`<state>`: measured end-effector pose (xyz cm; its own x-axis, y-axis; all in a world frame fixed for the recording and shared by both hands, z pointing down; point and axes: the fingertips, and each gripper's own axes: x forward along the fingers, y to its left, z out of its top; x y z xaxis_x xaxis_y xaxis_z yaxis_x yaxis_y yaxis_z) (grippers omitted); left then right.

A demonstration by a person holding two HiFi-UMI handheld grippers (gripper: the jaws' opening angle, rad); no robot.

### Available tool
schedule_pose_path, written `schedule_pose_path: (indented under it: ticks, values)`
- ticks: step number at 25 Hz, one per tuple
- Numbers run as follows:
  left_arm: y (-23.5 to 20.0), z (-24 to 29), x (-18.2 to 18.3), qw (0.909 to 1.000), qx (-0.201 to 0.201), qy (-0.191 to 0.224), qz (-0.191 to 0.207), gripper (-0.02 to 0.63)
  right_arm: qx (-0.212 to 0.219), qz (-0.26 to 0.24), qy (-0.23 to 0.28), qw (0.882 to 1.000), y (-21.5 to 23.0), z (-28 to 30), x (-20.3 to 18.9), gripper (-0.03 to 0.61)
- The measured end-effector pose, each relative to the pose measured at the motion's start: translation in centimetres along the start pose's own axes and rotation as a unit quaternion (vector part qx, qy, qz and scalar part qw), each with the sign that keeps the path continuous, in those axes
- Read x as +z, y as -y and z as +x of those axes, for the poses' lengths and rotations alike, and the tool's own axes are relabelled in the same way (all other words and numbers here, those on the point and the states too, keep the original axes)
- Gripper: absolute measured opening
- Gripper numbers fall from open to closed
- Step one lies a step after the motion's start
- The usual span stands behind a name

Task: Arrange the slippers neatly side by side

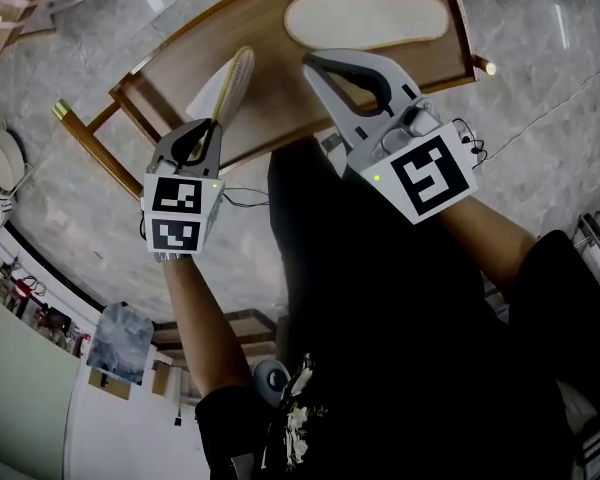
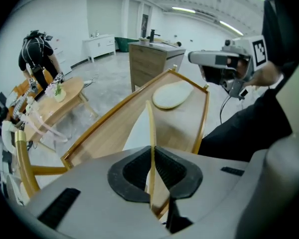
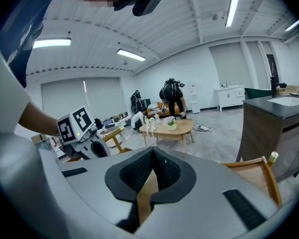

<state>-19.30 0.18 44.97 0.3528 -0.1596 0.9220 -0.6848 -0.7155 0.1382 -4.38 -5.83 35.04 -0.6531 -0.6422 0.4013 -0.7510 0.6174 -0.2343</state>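
Your left claw (image 1: 212,128) is clamped on the cream slipper (image 1: 235,80), holding it up on its long edge over the wooden desk (image 1: 280,103). In the left gripper view that claw (image 2: 152,156) has its two black pads pressed on either side of the thin slipper (image 2: 150,121), which runs straight away from the camera as a narrow pale strip. No view shows you whether its lower edge touches the desk (image 2: 104,133). The second slipper (image 1: 365,18) lies flat on the same desk, well apart from the held one, toward the end by the raised rim. The left gripper view shows it (image 2: 172,94) beyond the tip of the held slipper, with its length turned across rather than in line with it. Your right claw (image 1: 313,63) hangs over the desk between the two slippers, and its jaws are closed on each other. The right gripper view shows that claw (image 3: 152,156) with its pads meeting and nothing between them, only a sliver of wood below. From there you also see your left claw (image 3: 77,128) off to the left with its marker cube. Farther back in the room stands a low coffee table (image 3: 172,128), with a person (image 3: 172,96) in black bent over behind it.
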Motion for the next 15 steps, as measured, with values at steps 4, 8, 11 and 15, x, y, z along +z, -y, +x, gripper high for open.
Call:
schedule_pose_path:
  ticks: [4,8,11,15]
  values:
    - [-0.9,-0.7,0.2,0.9986,0.025,0.02,-0.043,0.025,0.015,-0.004,-0.005,1.0,-0.5,0.3,-0.2,-0.002]
    - [-1.6,-1.8,0.4,0.9877,0.059,0.068,-0.128,0.025,0.025,-0.012,-0.009,1.0,-0.8,0.4,-0.5,-0.002]
    - [-2.3,-2.7,0.0,0.9745,0.085,0.094,-0.185,0.025,0.035,-0.012,-0.006,0.999,-1.3,0.5,-0.3,-0.002]
    - [-3.3,-3.7,-0.9,0.9588,0.119,0.113,-0.232,0.025,0.043,-0.014,-0.01,0.999,-1.5,0.7,-0.3,-0.002]
